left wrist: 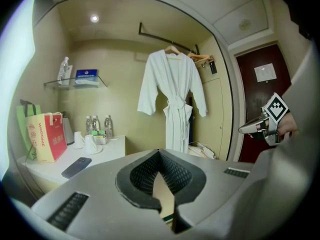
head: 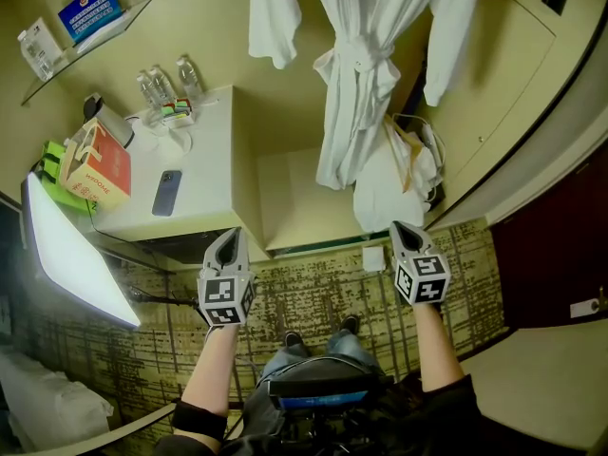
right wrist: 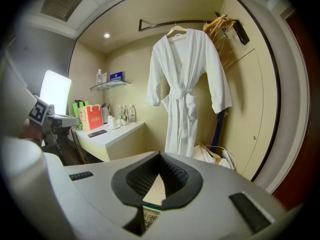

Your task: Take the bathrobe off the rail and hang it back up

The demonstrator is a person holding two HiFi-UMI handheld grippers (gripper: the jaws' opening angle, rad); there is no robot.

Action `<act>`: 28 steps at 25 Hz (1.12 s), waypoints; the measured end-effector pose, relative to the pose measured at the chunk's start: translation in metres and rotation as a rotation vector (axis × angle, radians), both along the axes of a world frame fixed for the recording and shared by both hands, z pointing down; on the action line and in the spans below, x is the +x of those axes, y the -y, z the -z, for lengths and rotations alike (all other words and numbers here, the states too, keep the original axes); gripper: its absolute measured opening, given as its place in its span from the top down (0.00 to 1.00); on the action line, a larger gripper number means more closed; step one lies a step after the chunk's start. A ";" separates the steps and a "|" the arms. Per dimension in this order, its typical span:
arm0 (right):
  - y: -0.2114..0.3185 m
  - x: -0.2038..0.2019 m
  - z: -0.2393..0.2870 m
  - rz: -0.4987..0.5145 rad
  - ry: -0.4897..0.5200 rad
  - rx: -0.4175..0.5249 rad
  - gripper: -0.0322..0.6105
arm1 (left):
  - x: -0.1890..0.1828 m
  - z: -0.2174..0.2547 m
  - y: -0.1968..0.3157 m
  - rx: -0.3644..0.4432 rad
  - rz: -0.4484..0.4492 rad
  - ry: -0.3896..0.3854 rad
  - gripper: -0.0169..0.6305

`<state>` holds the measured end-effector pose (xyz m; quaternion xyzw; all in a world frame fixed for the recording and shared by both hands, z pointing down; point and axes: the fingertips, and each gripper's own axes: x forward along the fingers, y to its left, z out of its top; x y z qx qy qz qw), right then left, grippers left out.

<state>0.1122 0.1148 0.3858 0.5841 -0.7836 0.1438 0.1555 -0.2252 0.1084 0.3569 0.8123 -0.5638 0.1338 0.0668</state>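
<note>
Bathrobe (head: 366, 65) top beyond head view's edge

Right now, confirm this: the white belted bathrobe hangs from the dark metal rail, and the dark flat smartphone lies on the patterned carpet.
One detail is wrong. The white belted bathrobe does hang from the dark metal rail, but the dark flat smartphone lies on the white countertop instead. The head view shows it plainly.

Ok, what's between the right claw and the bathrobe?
A white bundle lies there, low beside the hanging bathrobe, just ahead of the shut right claw. The head view shows it.
</note>
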 end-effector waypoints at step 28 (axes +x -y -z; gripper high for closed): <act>0.059 0.039 0.032 0.104 -0.003 0.124 0.91 | 0.096 0.010 0.051 0.018 -0.029 -0.001 0.97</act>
